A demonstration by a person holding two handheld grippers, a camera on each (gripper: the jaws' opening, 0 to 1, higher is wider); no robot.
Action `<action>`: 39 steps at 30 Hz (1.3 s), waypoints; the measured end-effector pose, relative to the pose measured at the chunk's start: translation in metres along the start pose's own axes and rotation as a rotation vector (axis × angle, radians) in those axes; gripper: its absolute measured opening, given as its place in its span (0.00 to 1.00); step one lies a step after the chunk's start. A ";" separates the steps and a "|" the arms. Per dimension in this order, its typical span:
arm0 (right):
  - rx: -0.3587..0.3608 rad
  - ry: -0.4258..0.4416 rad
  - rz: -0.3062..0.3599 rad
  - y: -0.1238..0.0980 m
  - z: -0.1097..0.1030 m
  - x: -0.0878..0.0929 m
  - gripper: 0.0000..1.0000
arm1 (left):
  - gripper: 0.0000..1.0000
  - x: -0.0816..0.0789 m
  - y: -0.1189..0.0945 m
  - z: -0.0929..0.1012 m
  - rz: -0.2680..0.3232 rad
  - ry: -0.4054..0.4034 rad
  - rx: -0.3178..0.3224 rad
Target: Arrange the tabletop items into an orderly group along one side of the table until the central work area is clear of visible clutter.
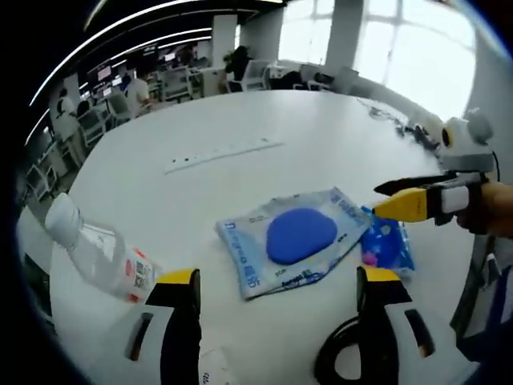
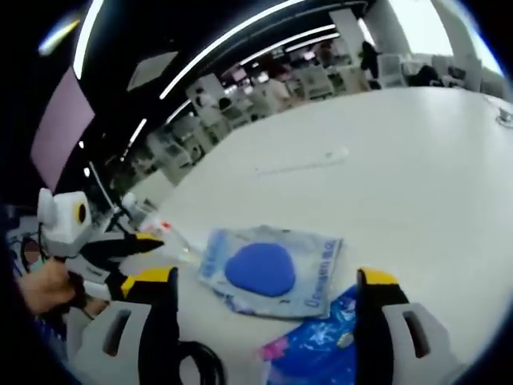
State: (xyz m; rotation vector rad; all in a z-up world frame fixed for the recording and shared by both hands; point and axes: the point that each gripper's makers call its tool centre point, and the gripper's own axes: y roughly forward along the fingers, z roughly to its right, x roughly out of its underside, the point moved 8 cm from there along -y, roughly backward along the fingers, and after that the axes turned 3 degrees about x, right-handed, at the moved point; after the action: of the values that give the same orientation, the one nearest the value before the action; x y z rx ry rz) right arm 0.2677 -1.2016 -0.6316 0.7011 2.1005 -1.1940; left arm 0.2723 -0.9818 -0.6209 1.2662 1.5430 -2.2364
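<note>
A clear plastic bag holding a flat blue round pad (image 1: 296, 237) (image 2: 271, 269) lies on the white round table (image 1: 321, 136) (image 2: 417, 176). A small blue packet (image 1: 386, 245) (image 2: 321, 345) touches the bag's edge. A clear bottle with a red-and-white label (image 1: 100, 258) (image 2: 170, 231) lies on its side near the table edge. My left gripper (image 1: 277, 281) (image 2: 132, 253) is open just short of the bag, nothing between its jaws. My right gripper (image 2: 264, 279) (image 1: 386, 198) is open, low over the blue packet and the bag, holding nothing.
A long white power strip (image 1: 224, 152) (image 2: 309, 164) lies farther across the table. Dark cables (image 1: 393, 116) sit at the far edge. A black cord (image 1: 337, 361) (image 2: 200, 361) loops under each gripper. Chairs, desks and people fill the room beyond.
</note>
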 end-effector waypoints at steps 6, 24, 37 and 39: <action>-0.065 0.000 0.068 -0.019 -0.013 -0.004 0.90 | 0.80 -0.004 -0.027 -0.001 0.042 0.136 -0.074; -0.168 0.017 0.153 -0.040 -0.039 -0.004 1.00 | 0.75 0.011 -0.058 0.004 0.048 0.337 -0.168; -0.184 0.055 0.090 -0.037 -0.057 0.016 0.95 | 0.73 0.036 -0.067 -0.002 0.047 0.235 -0.183; -0.186 0.058 0.085 -0.036 -0.058 0.016 0.94 | 0.72 0.038 -0.072 -0.009 0.055 0.218 -0.195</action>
State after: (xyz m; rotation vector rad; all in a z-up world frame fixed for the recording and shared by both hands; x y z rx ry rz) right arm 0.2175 -1.1641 -0.6000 0.7384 2.1728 -0.9288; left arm 0.2143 -0.9293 -0.5980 1.5120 1.7269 -1.9123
